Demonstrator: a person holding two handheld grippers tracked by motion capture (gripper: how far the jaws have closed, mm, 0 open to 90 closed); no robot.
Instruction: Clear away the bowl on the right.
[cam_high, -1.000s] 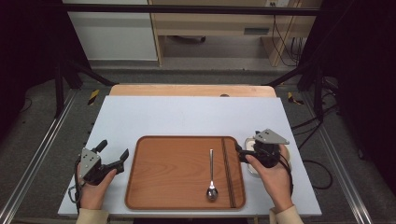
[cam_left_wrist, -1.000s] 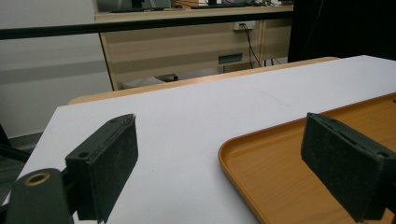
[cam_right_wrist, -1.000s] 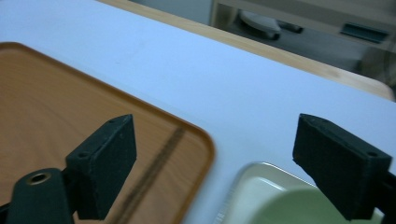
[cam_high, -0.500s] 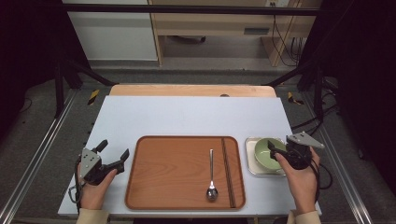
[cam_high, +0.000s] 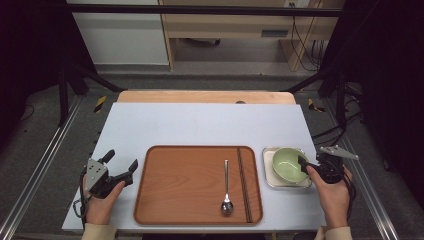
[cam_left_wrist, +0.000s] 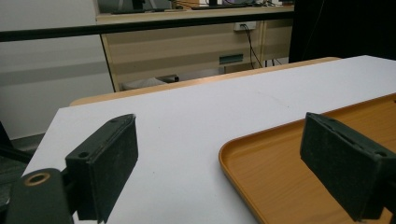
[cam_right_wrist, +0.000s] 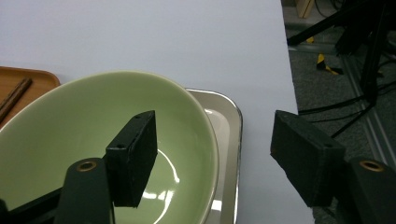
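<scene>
Over the green bowl's (cam_high: 289, 165) rim, right gripper (cam_high: 306, 165).

Green bowl (cam_high: 289, 165) upright in metal tray (cam_high: 268, 176)

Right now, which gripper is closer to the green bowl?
Right. The right gripper straddles the green bowl's rim, one jaw inside, one outside. The left gripper waits far across the wooden tray, at its other side.

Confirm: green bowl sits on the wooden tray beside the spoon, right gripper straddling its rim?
Not quite. The green bowl sits in a small metal dish on the table, right of the wooden tray; the high view shows it. The right gripper does straddle its rim, and the spoon lies on the tray.
</scene>
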